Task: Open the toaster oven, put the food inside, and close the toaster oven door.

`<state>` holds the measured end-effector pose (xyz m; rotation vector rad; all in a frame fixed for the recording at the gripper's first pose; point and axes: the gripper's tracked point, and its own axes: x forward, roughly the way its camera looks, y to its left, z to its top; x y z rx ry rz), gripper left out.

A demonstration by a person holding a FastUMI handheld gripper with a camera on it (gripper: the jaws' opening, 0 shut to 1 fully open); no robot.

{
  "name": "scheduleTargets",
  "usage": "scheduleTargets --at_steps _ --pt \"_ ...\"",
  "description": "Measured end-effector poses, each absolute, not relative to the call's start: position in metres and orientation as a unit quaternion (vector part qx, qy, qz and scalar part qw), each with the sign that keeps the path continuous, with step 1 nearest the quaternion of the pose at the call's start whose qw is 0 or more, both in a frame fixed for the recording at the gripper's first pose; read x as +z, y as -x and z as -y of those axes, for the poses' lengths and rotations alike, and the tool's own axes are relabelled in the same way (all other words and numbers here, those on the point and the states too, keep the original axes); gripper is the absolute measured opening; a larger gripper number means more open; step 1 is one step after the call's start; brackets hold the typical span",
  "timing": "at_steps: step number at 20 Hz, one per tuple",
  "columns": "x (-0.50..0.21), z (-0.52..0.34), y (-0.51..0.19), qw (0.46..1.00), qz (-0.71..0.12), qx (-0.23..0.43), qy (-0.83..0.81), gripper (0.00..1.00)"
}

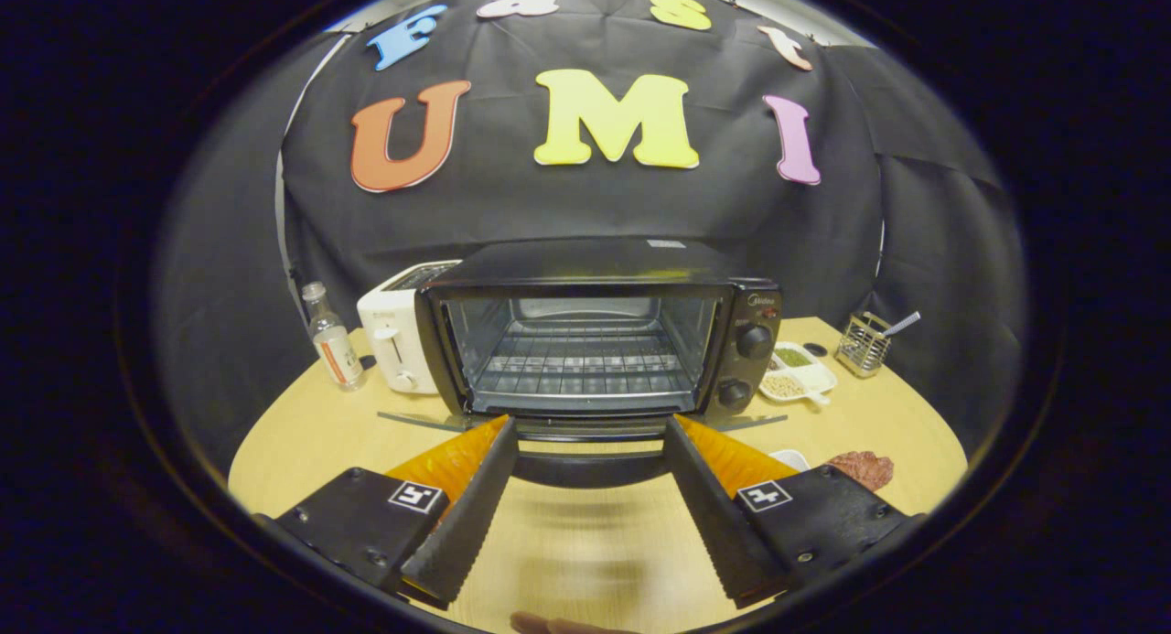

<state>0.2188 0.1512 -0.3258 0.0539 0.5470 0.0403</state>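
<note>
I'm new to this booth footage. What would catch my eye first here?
The black toaster oven stands mid-table with its glass door folded down flat, wire rack bare. The gripper is open, jaws spread at the door's front edge. A reddish-brown piece of food lies on the table beside the right jaw.
</note>
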Motion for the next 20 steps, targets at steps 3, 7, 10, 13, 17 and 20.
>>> scheduleTargets --at_steps 3,7,10,13,17,20 --pt "-0.335 -0.150 -0.211 0.960 -0.279 0.021 -0.023 1.00" --pt "-0.354 -0.150 -0.195 0.955 -0.292 0.016 -0.038 1.00" --pt "-0.361 -0.151 -0.192 0.958 -0.285 0.018 -0.034 1.00" --pt "-0.380 -0.151 -0.180 0.951 -0.306 0.017 -0.035 1.00" --pt "-0.427 -0.150 -0.163 0.927 -0.372 0.013 -0.049 1.00" --pt "-0.422 -0.150 -0.166 0.933 -0.357 0.014 -0.052 1.00"
